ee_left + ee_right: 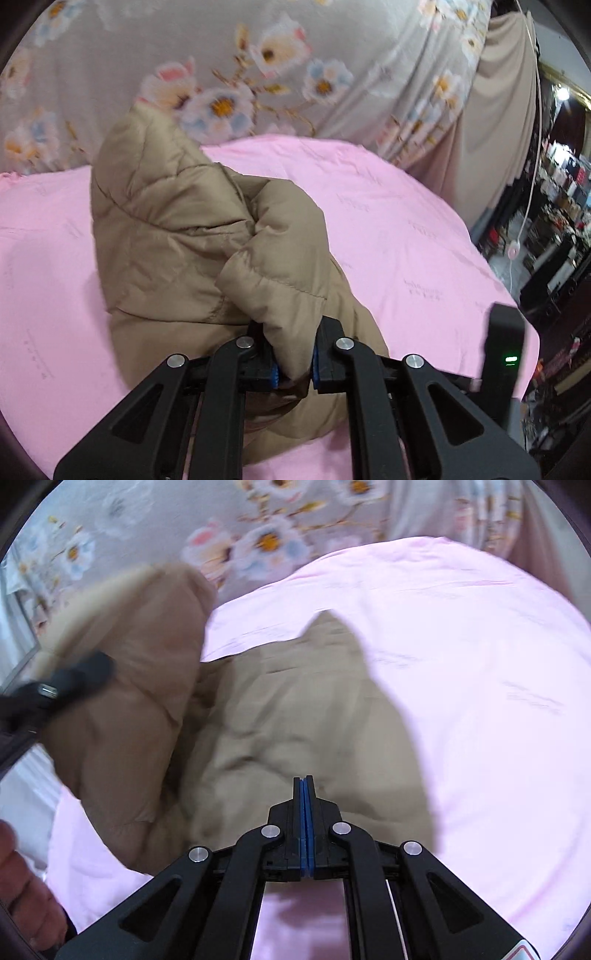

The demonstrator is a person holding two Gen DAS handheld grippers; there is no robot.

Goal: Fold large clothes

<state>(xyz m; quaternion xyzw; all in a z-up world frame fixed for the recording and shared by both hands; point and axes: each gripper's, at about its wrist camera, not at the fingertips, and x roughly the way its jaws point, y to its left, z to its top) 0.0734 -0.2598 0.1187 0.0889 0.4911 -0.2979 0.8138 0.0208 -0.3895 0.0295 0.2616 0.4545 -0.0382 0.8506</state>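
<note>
Left tool (293, 363) pinches a jacket (177, 236) fold, lifted; right tool (307, 812) pressed together, empty, over the jacket on the bed.
Advice: carry the lifted flap across, keep the pinch firm, lay it flat on the part lying on the pink sheet (406, 229), then smooth with the right tool. Left view shows the pinch up close; right view, blurred, shows the flat part (295, 720), the raised flap (140, 672) and the left tool from the side (74, 679). Floral cloth (295, 55) behind.
</note>
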